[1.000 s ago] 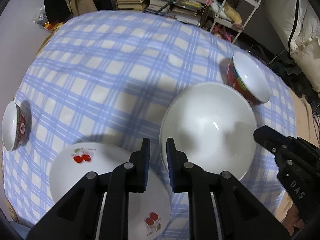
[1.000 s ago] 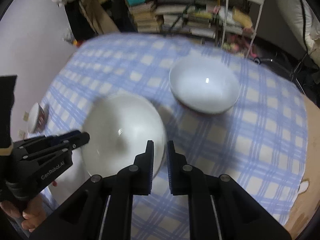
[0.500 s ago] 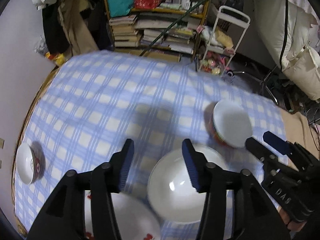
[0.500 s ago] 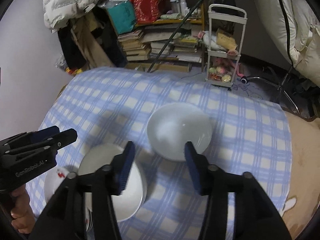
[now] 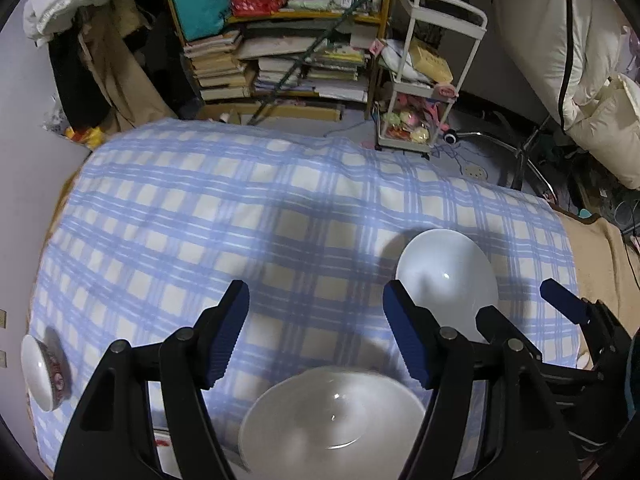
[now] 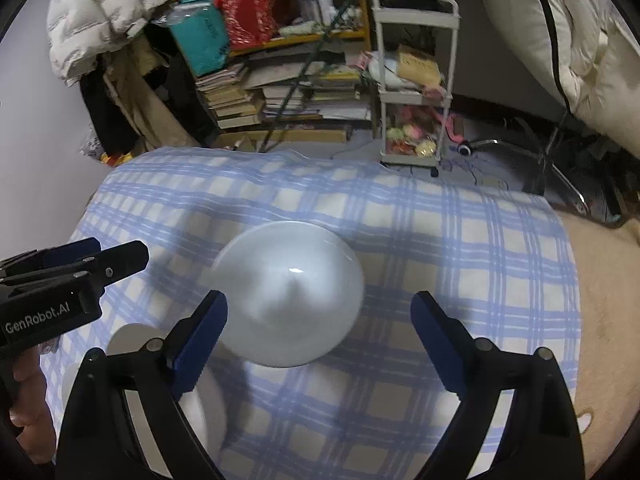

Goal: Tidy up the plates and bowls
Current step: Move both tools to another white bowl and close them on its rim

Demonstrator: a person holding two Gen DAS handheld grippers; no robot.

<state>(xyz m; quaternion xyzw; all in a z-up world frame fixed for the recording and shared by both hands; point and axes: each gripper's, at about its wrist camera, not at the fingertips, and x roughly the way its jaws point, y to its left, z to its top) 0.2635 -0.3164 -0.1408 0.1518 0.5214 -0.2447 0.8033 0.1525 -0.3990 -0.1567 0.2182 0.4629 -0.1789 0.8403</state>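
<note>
On the checked table the left view shows three bowls: two plain white bowls and one red-patterned bowl at the left edge. Both the left hand-held gripper and right hand-held gripper are opening wide, holding nothing.

Glossy glazed ceramic on white bowl, highlight spot on glaze. Soft matt woven cloth for blue checked tablecloth, slightly creased. Matt black plastic on left gripper, ribbed blue rubbery pads. Smooth white-painted metal trolley.
</note>
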